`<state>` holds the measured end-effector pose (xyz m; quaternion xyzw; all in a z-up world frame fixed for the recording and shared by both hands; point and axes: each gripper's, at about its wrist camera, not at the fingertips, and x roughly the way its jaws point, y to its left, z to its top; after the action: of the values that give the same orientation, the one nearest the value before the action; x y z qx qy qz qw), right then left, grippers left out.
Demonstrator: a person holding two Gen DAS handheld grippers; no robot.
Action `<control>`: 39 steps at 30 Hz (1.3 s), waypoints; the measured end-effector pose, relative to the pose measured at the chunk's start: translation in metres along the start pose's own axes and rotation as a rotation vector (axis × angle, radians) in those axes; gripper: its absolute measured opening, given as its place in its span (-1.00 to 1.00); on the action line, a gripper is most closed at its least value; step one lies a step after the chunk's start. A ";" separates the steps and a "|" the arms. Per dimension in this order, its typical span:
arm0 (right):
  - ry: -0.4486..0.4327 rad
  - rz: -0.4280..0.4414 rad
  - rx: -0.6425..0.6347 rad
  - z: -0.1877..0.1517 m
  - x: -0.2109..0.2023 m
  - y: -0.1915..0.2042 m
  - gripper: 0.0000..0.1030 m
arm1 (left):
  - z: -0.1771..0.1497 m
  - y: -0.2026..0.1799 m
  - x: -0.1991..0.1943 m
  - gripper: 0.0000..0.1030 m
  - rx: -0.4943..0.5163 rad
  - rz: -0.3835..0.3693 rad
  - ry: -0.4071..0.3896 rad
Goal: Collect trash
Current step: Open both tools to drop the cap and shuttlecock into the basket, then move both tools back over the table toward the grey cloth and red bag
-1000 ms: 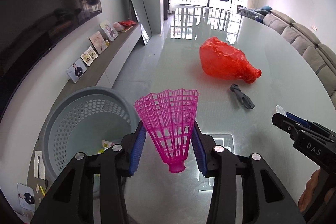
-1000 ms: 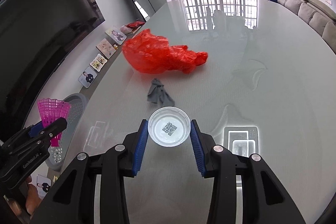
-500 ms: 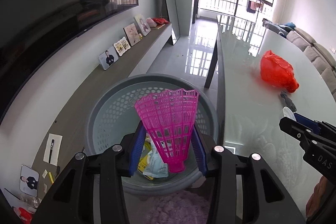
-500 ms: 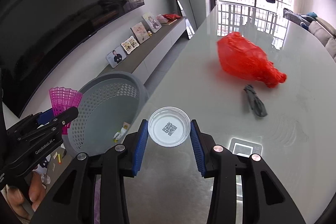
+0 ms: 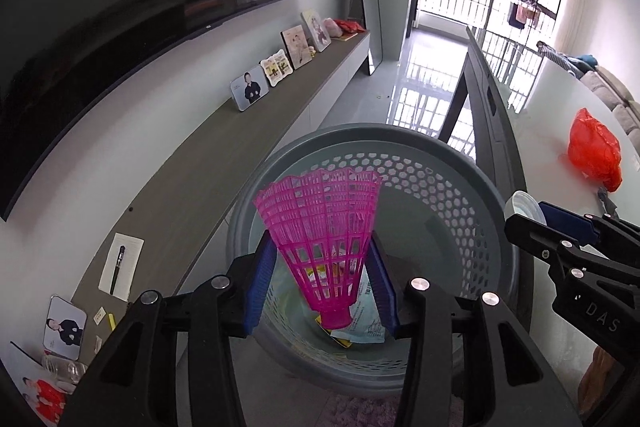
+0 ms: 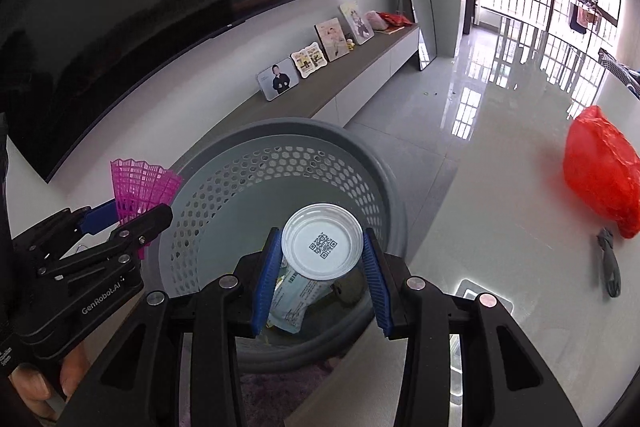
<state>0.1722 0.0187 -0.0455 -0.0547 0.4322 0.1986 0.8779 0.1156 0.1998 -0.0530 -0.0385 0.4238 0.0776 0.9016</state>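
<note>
A: Opening of the grey perforated plastic basket (image 5: 436, 187)?
B: Wide, unobstructed above; wrappers (image 6: 292, 291) lie only on its bottom.

A: Obstructions?
B: The dark edge of the glossy white table (image 5: 496, 131) stands just beside the rim. The two grippers hang near each other over it.

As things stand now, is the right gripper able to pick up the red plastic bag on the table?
Probably not yet. The right gripper is shut on the small plastic cup over the gray basket, so it has no free grip. The red plastic bag lies uncovered on the table, off to its right.
</note>
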 end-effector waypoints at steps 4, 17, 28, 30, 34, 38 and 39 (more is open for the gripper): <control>0.012 0.009 -0.011 0.006 0.016 0.002 -0.24 | -0.001 0.002 0.010 -0.07 -0.009 0.008 0.013; 0.018 0.021 0.002 0.002 0.024 -0.003 -0.01 | -0.005 0.001 0.021 0.18 -0.020 0.024 0.040; 0.019 0.030 0.011 0.000 0.024 -0.004 -0.01 | -0.004 0.002 0.015 0.41 -0.032 0.038 0.038; 0.019 0.031 0.014 0.000 0.023 -0.004 0.00 | -0.005 0.002 0.014 0.43 -0.031 0.041 0.035; 0.015 0.032 0.014 -0.002 0.021 -0.004 0.05 | -0.005 0.002 0.012 0.49 -0.031 0.044 0.032; 0.007 0.032 0.014 -0.003 0.019 -0.005 0.10 | -0.006 0.002 0.008 0.58 -0.032 0.048 0.027; 0.007 0.032 0.015 -0.003 0.018 -0.005 0.10 | -0.006 0.003 0.007 0.61 -0.033 0.049 0.026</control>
<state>0.1823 0.0190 -0.0618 -0.0419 0.4374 0.2094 0.8735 0.1148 0.2023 -0.0619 -0.0439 0.4347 0.1063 0.8932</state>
